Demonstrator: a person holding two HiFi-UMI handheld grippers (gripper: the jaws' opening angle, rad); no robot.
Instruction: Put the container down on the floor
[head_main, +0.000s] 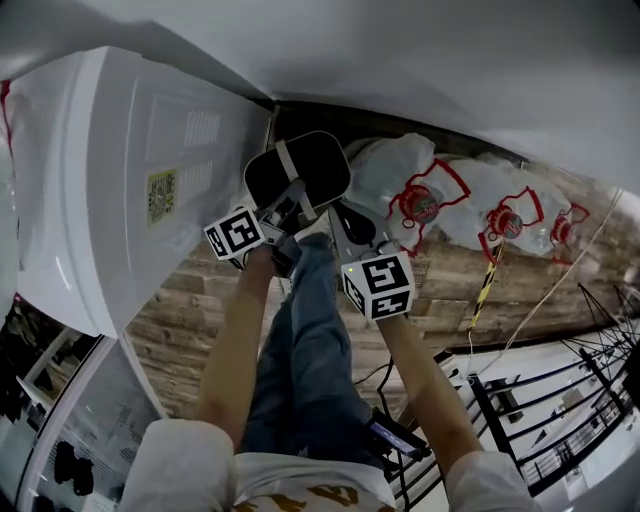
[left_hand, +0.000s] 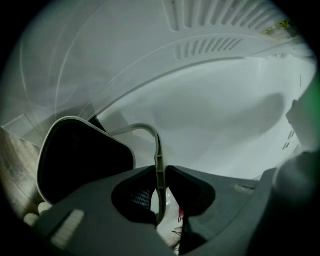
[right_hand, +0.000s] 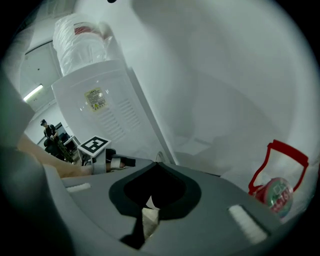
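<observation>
The container (head_main: 300, 165) is a black bin with a pale rim and a pale strap handle (left_hand: 150, 131). It hangs above the wood-look floor (head_main: 180, 320), close to the wall. My left gripper (head_main: 288, 215) is shut on that handle, which runs up between its jaws (left_hand: 160, 167); the bin's dark body (left_hand: 80, 155) fills the lower left of the left gripper view. My right gripper (head_main: 343, 222) sits at the bin's near right edge. Its jaws (right_hand: 156, 164) are closed, with a pale strip pinched in the gap below the tips. The bin's body is hidden in the right gripper view.
A tall white appliance (head_main: 120, 180) stands at the left, close to the bin. White bags with red handles (head_main: 420, 190) lie along the wall to the right. A black wire rack (head_main: 560, 400) and cables fill the lower right. The person's jeans leg (head_main: 310, 330) is below the grippers.
</observation>
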